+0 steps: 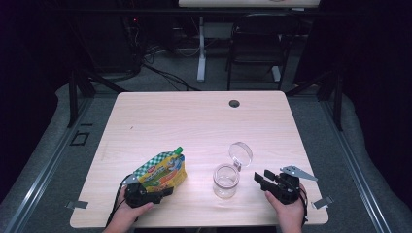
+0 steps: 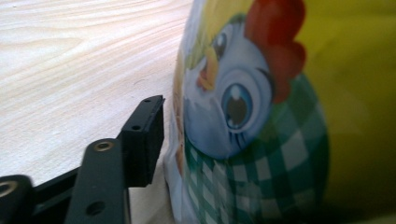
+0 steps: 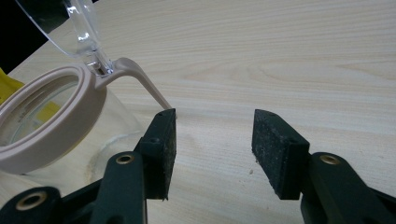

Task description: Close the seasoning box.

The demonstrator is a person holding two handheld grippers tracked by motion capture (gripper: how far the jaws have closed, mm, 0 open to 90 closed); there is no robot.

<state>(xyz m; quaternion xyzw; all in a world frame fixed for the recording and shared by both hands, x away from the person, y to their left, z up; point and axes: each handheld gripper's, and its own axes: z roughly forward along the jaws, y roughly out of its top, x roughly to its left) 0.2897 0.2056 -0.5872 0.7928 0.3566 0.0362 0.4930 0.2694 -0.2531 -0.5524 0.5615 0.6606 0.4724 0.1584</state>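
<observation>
The left tool [image 1: 163, 191] is clamped, it seems, on the yellow pouch [image 1: 163, 171] at the desk's [image 1: 194, 121] near-left. The right tool [image 1: 265, 178] waits with jaws apart beside the open jar [image 1: 226, 180]. Next, lifting the pouch over the jar's mouth calls for a steady grip.

Overhead camera faces forward; tool cameras sit close to the table [image 1: 194, 121].

On the table [image 1: 194, 121], the jar [image 1: 226, 180] stands just left of the right tool [image 1: 265, 178]; the pouch [image 1: 163, 171] rests against the left tool [image 1: 163, 191].
</observation>
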